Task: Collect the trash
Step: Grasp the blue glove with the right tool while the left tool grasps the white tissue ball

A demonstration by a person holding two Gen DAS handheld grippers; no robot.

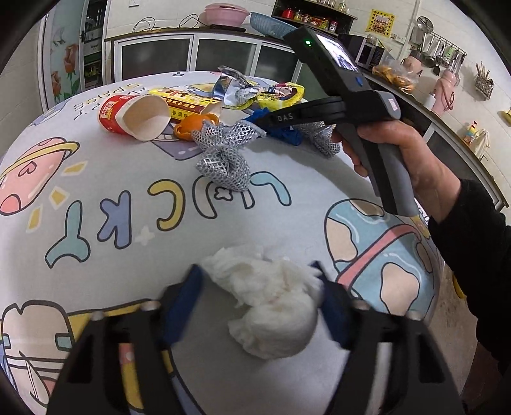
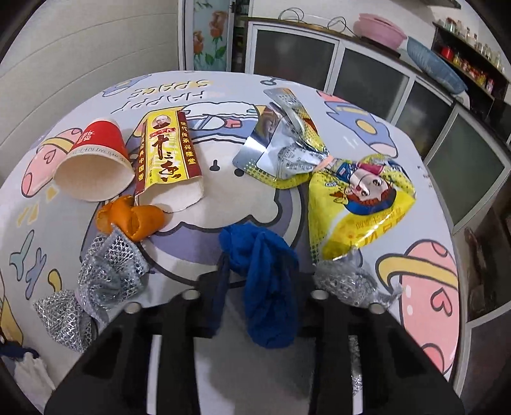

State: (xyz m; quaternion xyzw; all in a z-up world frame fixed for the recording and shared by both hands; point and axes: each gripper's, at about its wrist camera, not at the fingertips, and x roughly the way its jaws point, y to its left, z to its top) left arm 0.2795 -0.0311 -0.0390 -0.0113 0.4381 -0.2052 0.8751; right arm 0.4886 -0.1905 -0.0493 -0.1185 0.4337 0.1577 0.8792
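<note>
In the left wrist view, my left gripper (image 1: 260, 284) is open, its blue fingers either side of a crumpled white tissue (image 1: 271, 303) lying on the cartoon tablecloth (image 1: 127, 223). My right gripper (image 2: 258, 277) is open around a crumpled blue cloth (image 2: 268, 287); it also shows in the left wrist view (image 1: 271, 123), held by a hand. Beyond lie a red paper cup (image 2: 95, 159), a yellow paper sleeve (image 2: 166, 153), orange peel (image 2: 134, 220), a silver torn wrapper (image 2: 281, 140), a yellow snack bag (image 2: 361, 204) and silver mesh pieces (image 2: 105, 271).
Another silver mesh wad (image 2: 348, 281) lies right of my right gripper. Cabinets with glass doors (image 2: 367, 70) stand behind the table, with a pink basin (image 2: 380, 28) on top. The table edge drops off at the right (image 2: 460, 287).
</note>
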